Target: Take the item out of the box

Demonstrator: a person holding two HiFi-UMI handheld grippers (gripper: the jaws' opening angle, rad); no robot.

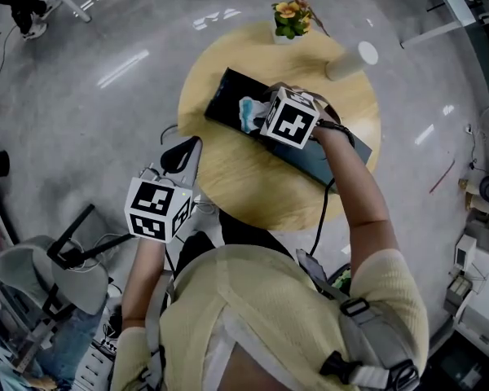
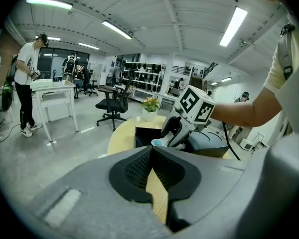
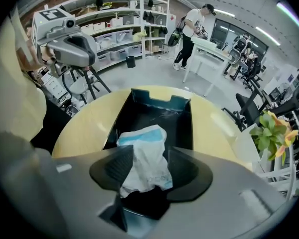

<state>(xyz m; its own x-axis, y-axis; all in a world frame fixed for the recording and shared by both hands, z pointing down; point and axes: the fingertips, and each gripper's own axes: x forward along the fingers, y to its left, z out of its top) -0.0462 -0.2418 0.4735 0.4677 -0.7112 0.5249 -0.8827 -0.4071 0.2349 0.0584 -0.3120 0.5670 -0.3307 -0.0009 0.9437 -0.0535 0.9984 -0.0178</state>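
A grey workshop floor (image 1: 90, 137) lies under a round wooden table (image 1: 228, 177) that carries an open black box (image 3: 159, 116). The right tool (image 3: 150, 164) hangs over the box with its jaws wide apart. A white-and-blue packet (image 3: 142, 143) sits in the box between them, unclamped. The left tool (image 2: 150, 156), off the table's edge, is closed and empty.

A shiny grey floor (image 1: 106, 120) lies around a round wooden table (image 1: 228, 177). Long lights (image 2: 117, 30) glow up top. Shelves (image 3: 114, 26), maybe holding boxes, stand upper left.
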